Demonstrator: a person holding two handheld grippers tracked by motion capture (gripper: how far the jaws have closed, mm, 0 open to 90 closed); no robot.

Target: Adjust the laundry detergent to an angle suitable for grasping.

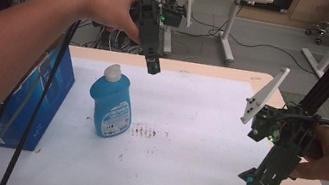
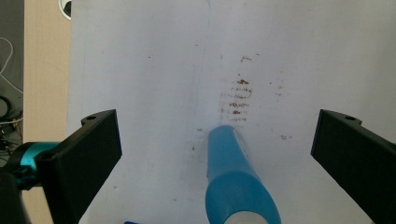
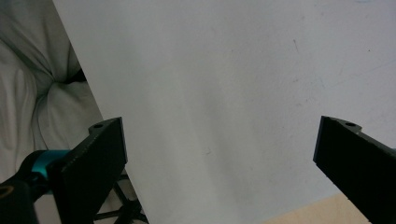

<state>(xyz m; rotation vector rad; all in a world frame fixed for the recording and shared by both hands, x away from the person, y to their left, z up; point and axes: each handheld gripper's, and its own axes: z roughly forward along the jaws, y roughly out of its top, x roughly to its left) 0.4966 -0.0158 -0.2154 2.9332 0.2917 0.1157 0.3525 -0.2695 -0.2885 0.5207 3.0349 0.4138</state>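
One thing mattered here: the blue bottle, standing upright on the desk, with the blue box just to its left and the brown smudges just to its right. It looked part full, so moderately heavy, its plastic walls smooth and likely springy under pressure. You would have done best to take it across the flatter body, below the white cap. Your left gripper hung above the bottle, jaws spread wide and empty; your right gripper, well apart to the bottle's right, was likewise spread.
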